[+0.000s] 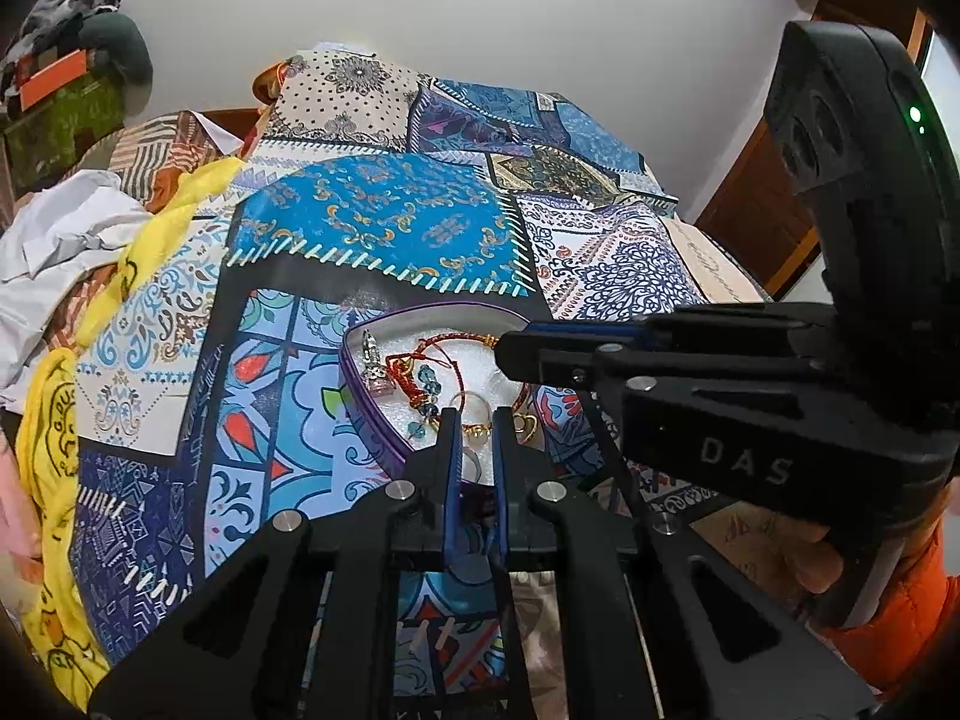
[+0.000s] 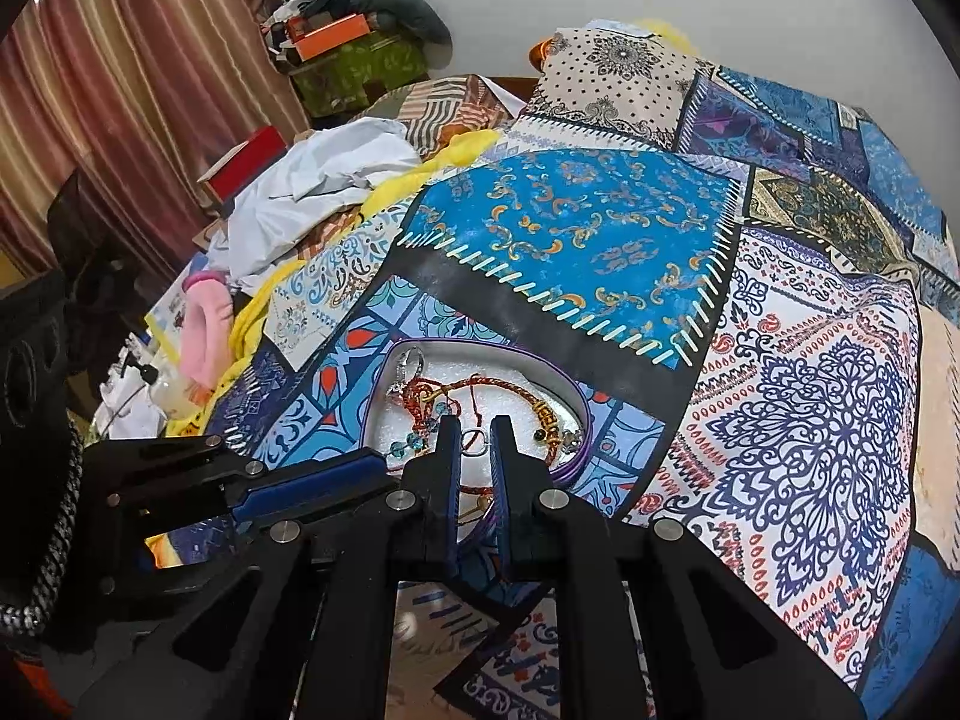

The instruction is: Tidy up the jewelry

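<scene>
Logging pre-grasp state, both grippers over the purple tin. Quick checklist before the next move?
1. Tin sits flat on the quilt, open: ok.
2. Left gripper over the tin, jaws slightly apart around a gold ring: ok; whether it touches the ring: cannot tell.
3. Right gripper over the tin, jaws slightly apart, silver ring between the fingertips: ok; contact: cannot tell.
4. Grippers clear of each other: not ok, they cross close over the tin.
5. Target free of tangles: not ok, the red cord bracelet and beads lie right beside both rings.
</scene>
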Demonstrator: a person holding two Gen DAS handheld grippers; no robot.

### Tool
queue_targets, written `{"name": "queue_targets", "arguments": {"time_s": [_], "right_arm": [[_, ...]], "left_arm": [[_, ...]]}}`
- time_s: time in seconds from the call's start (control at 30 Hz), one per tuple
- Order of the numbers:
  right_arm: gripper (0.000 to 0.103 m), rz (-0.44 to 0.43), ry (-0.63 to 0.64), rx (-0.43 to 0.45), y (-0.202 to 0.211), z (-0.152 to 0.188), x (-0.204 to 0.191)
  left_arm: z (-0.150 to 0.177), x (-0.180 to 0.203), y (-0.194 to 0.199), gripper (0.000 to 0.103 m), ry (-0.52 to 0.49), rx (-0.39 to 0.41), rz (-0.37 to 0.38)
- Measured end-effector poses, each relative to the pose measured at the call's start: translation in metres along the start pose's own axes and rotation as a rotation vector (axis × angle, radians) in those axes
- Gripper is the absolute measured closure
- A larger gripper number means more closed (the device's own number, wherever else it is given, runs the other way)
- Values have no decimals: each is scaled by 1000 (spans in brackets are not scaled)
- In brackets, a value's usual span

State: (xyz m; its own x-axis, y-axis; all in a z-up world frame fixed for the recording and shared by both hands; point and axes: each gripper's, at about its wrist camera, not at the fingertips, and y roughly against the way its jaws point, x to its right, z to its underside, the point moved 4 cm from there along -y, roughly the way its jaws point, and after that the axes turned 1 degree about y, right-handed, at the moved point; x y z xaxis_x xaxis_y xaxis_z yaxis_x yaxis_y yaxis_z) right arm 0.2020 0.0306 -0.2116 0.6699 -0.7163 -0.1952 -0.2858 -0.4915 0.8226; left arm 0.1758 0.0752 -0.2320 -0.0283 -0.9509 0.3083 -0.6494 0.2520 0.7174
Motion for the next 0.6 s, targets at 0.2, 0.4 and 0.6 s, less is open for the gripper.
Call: {"name": "queue_targets", "arguments": {"time_s": [0.2, 0.4, 0.6], "right_arm": [[84, 30, 2, 44, 20, -4, -1], [84, 67, 1, 151, 65, -10, -3], [84, 117, 4, 341, 138, -16, -11]], "left_arm": [[-6, 4, 15, 81, -16, 29, -33], [-24, 10, 52, 70, -26, 127, -94], [-49, 26, 124, 70, -36, 318, -129]]}}
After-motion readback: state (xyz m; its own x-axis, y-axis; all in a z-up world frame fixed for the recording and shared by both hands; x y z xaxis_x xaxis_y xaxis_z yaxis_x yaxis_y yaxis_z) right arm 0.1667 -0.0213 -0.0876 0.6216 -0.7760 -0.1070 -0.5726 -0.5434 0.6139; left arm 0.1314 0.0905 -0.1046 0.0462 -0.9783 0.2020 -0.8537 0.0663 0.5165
